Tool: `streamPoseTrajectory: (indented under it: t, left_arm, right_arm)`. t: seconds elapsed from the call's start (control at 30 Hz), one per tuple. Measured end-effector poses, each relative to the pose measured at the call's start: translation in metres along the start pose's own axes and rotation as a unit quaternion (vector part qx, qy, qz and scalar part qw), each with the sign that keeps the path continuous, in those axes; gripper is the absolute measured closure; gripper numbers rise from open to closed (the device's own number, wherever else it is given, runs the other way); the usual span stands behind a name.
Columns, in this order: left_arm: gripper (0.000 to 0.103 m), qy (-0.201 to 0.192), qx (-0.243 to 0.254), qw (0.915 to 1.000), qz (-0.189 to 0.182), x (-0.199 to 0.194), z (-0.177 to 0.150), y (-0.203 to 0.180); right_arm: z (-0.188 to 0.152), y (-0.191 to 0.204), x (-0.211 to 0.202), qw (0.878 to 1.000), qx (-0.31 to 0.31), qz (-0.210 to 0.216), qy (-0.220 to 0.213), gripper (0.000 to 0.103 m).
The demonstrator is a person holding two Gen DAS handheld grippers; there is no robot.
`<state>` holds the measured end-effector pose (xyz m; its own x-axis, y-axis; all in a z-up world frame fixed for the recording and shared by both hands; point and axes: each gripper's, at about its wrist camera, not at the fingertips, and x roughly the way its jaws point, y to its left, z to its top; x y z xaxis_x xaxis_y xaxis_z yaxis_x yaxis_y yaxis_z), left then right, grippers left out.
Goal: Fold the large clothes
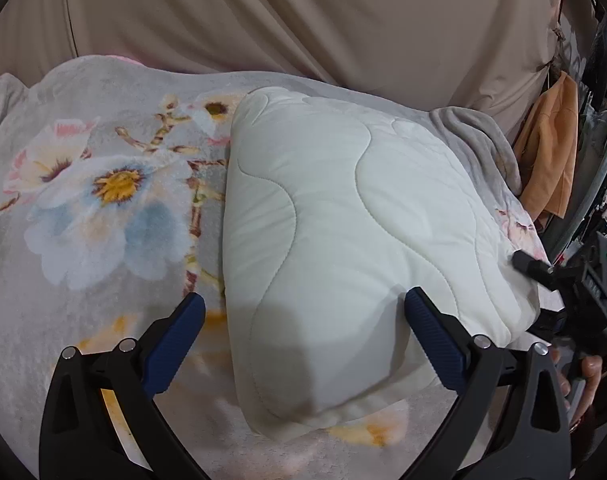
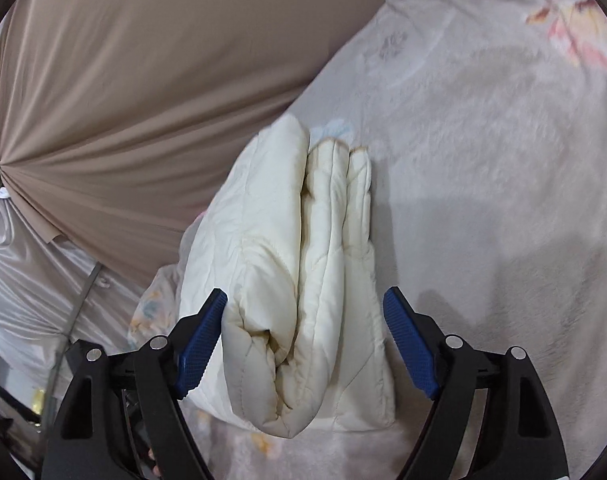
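A cream quilted garment (image 1: 343, 248) lies folded into a thick pad on a grey floral blanket (image 1: 95, 200). My left gripper (image 1: 303, 320) is open above the pad's near left edge, one finger over the blanket, one over the pad. In the right wrist view the folded garment (image 2: 295, 272) shows edge-on as several stacked layers. My right gripper (image 2: 305, 320) is open with its fingers either side of that folded edge, not closed on it. The right gripper also shows in the left wrist view (image 1: 575, 288) at the pad's right edge.
A beige curtain (image 1: 303, 20) hangs behind the bed. An orange cloth (image 1: 547, 168) hangs at the right. The grey blanket (image 2: 483, 160) spreads wide to the right of the pad. Silvery fabric (image 2: 31, 272) lies at the lower left.
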<state>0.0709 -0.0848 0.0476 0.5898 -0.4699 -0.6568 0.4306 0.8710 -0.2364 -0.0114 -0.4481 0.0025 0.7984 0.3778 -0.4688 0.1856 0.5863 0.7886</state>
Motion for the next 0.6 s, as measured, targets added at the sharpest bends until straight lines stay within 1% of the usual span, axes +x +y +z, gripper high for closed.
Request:
streamPoseTrajectory:
  t: [0.07,0.13,0.2,0.23,0.37,0.47,0.6]
  left_arm:
    - [0.005,0.007,-0.007,0.9998,-0.015,0.001,0.000,0.002]
    - [0.005,0.020,-0.016,0.9991,-0.034,0.004,0.001,0.004]
    - [0.005,0.038,-0.026,0.9973,-0.058,0.010,0.001,0.007]
    - [0.005,0.044,-0.030,0.9966,-0.063,0.013,0.000,0.008]
    - [0.005,0.045,-0.018,0.9972,-0.056,0.019,0.002,0.004]
    - [0.005,0.046,-0.012,0.9976,-0.050,0.025,0.007,0.002]
    - [0.005,0.045,-0.004,0.9985,-0.032,0.034,0.012,-0.002]
  right_arm:
    - [-0.004,0.006,0.011,1.000,-0.018,-0.019,0.017,0.024]
    - [-0.006,0.011,0.013,0.999,-0.034,-0.034,0.022,0.021]
    - [-0.007,0.011,0.016,0.998,-0.037,-0.035,0.028,0.020]
    - [-0.007,0.008,0.016,0.998,-0.034,-0.033,0.030,0.019]
    - [-0.007,-0.005,0.025,0.999,0.003,-0.012,0.049,0.016]
    - [-0.006,-0.005,0.030,0.998,0.005,-0.005,0.055,0.017]
    - [-0.006,-0.002,0.036,0.998,-0.002,-0.005,0.056,0.017]
